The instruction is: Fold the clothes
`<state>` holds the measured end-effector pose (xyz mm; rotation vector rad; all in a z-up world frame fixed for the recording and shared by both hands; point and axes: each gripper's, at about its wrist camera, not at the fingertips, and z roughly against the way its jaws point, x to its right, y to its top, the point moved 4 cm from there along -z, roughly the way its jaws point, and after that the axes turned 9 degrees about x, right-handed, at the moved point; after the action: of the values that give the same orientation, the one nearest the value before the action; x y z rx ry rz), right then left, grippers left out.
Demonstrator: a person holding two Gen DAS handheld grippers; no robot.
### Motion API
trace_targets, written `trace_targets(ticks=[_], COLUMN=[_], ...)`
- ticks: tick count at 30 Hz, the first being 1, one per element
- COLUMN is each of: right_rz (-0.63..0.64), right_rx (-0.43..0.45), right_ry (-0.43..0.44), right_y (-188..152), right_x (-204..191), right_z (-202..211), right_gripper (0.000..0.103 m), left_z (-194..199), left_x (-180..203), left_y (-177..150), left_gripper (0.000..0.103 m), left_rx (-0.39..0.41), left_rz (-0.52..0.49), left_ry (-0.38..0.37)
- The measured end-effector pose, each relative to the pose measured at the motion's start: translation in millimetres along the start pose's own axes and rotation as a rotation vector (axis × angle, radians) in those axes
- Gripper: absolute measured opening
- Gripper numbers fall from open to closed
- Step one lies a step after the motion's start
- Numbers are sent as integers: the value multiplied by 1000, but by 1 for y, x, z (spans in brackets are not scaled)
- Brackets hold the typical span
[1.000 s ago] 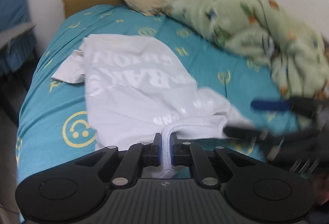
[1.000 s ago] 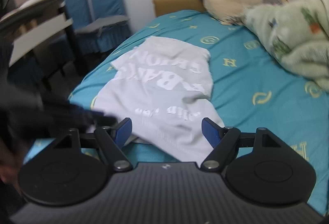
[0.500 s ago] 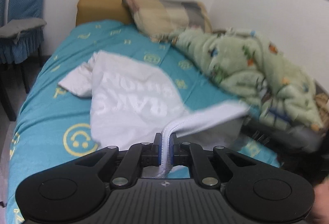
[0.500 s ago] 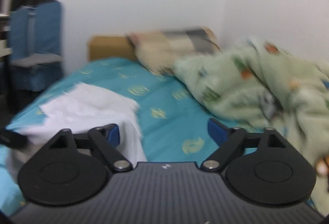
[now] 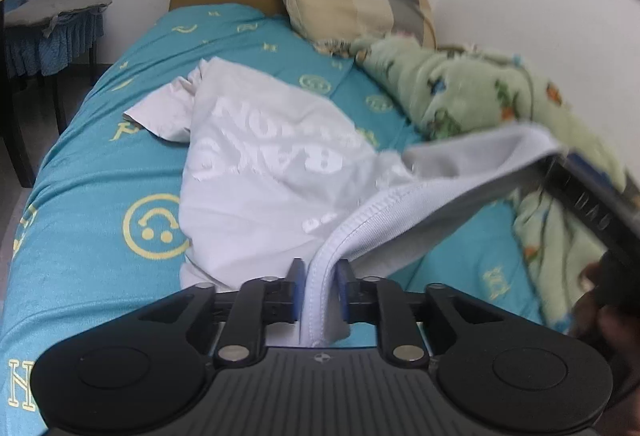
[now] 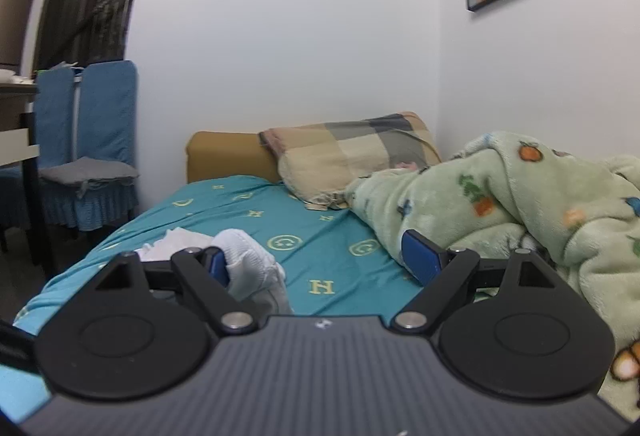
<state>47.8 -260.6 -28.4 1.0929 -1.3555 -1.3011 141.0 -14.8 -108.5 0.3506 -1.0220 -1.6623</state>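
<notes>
- While the left gripper (image 5: 319, 290) has just been opening, its 2 blue pads stand slightly apart with the stitched hem of the white T-shirt (image 5: 260, 171) running up between them; the cloth looks loose there, so I judge the pinch released or nearly so.
- From there the hem stretches toward 2 o'clock, where the right gripper (image 6: 316, 258) appears blurred in the left wrist view. Its jaws are spread wide, and a fold of shirt lies against only the left pad (image 6: 218, 264), so it clamps nothing.
- The shirt's body lies printed side up on the teal bedsheet (image 5: 80, 171), 1 sleeve spread toward 10 o'clock.
- To do this step well, I would lay the raised edge flat across the body before withdrawing either tool, so the crease stays straight.
- Keep the free edge away from the green blanket (image 6: 500, 195) at 3 o'clock; snagging is the likely risk.
- The pillow (image 6: 352, 151) sits far off at 12 o'clock.
</notes>
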Motion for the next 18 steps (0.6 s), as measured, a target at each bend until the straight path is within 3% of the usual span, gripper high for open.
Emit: trace_targets(ticks=[2,5,8,11,14,15,16,18], right_rz=[-6,-44,-75,-70,-85,-90,-95,-82], right_rx=[-1,-12,-24,-10,-28,-40,-51,-89], right_ry=[8,14,14,-16,-69,-83,-98,-119], right_y=[2,5,5,4,-1,-4,-7,-14], right_x=[1,4,6,12,23,26,30,34], right_z=[-2,-6,-5,-6,-13,-16,-19,-26], right_gripper=[86,86,86,86,86,86,86,86], left_z=[-10,-22,-29,-12,27,39,49,55], left_x=[10,28,36,16,-10,-17,-23,-32], left_y=[-6,-14,-13,3,18,21,21,15], left_gripper=[52,62,70,73,88,89,89,89], left_rx=[-28,-35,17,130,273,315,330,284], left_rz=[-49,-142,-204,-86,43,80,105,126], left_ry=[-1,29,147,271,370,399,424,480])
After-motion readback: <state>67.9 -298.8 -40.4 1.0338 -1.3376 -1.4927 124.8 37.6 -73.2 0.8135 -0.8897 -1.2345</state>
